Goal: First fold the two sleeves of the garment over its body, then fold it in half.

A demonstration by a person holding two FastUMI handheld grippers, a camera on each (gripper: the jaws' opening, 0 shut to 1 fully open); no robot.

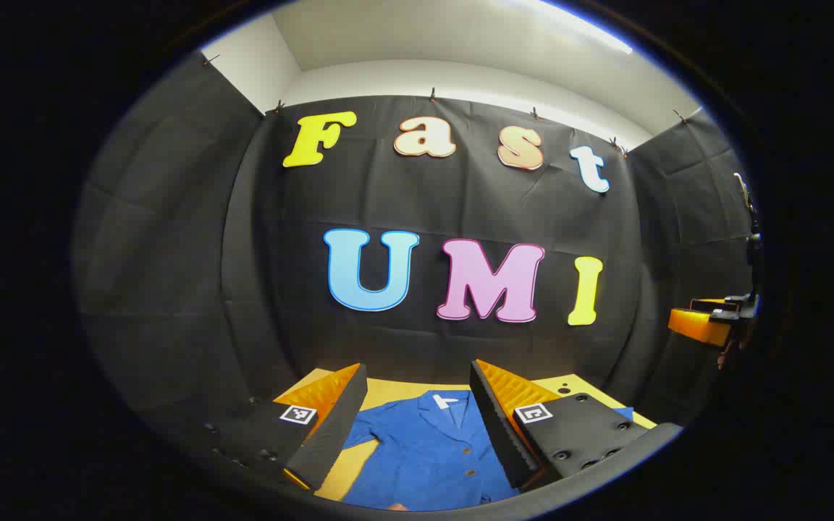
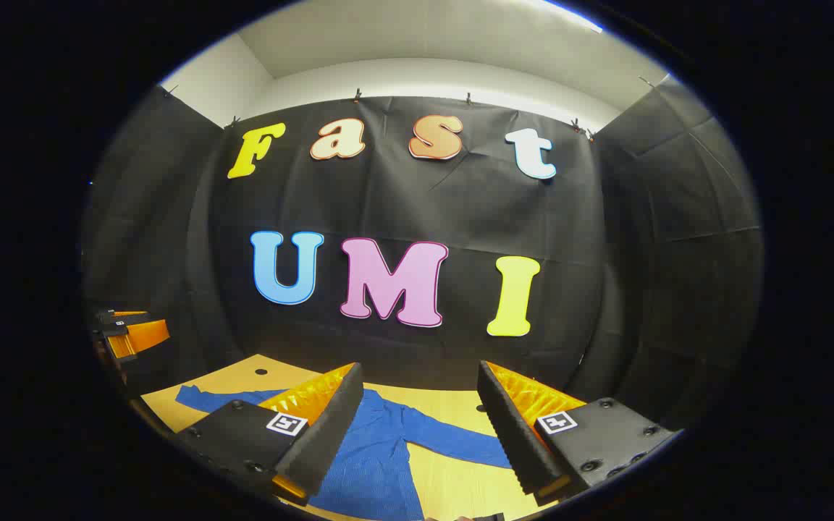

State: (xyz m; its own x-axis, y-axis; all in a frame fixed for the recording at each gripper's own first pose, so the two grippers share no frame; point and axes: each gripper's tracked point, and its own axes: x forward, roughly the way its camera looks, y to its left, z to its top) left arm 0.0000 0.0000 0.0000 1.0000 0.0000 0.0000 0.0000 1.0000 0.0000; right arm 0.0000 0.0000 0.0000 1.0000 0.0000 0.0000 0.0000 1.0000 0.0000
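Note:
A blue button-front shirt lies flat on the yellow table, collar toward the back wall. In the left gripper view my left gripper hovers open above the shirt's chest, its fingers wide apart with nothing between them. The right gripper view has the shirt with its sleeves spread out to both sides; one sleeve runs right across the table. My right gripper is open above that side, holding nothing. The other gripper appears far off at the edge of each view.
The black cloth wall closes the booth behind and on both sides of the table. Small dark holes mark the tabletop near its back corners. Bare table surface shows around the shirt's sleeves.

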